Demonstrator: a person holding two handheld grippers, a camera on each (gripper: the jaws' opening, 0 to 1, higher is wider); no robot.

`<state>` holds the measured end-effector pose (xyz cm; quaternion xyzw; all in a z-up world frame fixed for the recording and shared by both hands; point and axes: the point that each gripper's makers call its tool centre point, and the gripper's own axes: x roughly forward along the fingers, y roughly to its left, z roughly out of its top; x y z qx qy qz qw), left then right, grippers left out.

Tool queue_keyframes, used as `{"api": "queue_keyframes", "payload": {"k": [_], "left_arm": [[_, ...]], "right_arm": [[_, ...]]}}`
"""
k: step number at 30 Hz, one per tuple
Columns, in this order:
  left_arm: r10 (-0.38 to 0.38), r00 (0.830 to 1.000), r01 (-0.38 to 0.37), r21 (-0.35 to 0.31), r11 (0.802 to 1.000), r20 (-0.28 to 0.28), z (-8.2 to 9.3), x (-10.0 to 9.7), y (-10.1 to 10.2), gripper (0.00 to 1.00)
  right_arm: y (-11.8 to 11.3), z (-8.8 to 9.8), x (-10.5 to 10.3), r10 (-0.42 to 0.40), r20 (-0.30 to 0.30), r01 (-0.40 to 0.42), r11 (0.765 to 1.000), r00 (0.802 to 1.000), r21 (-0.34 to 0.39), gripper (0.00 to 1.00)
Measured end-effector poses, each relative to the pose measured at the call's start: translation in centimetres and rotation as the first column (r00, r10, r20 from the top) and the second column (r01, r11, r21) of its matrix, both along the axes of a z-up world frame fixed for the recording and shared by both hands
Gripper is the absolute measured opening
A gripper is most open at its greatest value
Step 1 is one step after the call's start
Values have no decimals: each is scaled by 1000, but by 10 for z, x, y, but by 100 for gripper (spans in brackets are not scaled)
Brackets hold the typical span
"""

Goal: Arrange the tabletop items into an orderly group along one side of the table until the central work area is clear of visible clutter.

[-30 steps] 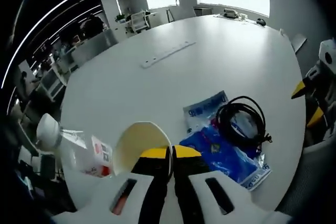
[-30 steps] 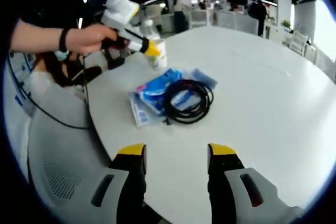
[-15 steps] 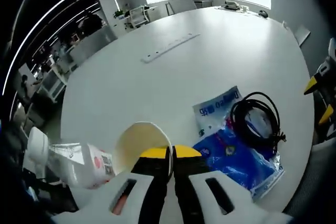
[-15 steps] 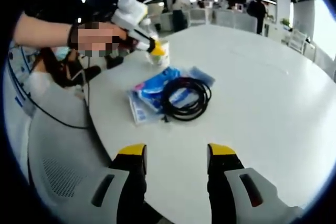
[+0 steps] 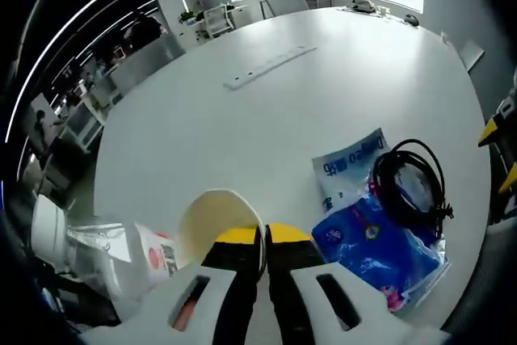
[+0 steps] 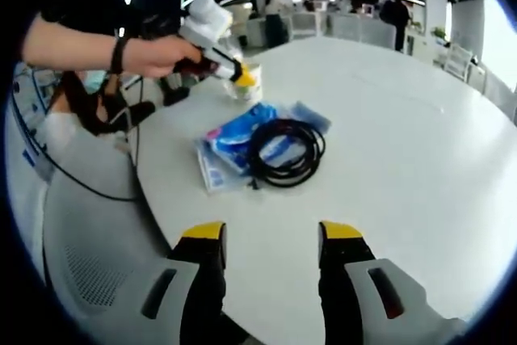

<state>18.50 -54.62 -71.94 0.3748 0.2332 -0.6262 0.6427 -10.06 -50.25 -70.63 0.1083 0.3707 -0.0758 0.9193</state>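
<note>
Left claw (image 5: 264, 236) pinched on the rim of a paper cup (image 5: 216, 216) at the near edge of the white tabletop (image 5: 266, 119) — right claw (image 6: 273, 236) spread wide and holding nothing.

In the left gripper view, a clear plastic bottle (image 5: 121, 252) with a red-and-white label lies on its side just left of the cup, touching or nearly so; the claw's yellow-tipped jaws are closed together over the cup's near rim; to the right lies a blue-and-white plastic packet (image 5: 367, 232) with a coil of black cable (image 5: 408, 187) resting on it. In the right gripper view, a hand (image 6: 153, 56) holds the left claw at the cup (image 6: 246, 86) near the tabletop edge; packet and cable sit nearer the camera — the right claw hovers above bare tabletop, well apart from them.
</note>
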Motion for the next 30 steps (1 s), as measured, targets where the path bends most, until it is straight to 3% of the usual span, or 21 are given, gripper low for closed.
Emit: {"api": "queue_keyframes", "payload": {"k": [30], "left_arm": [[-6,999,7,-28,1000,35,9,-6,-13,0]], "right_arm": [[-2,-1,-2,-10,-7,10,1000,1000,6,43]]}}
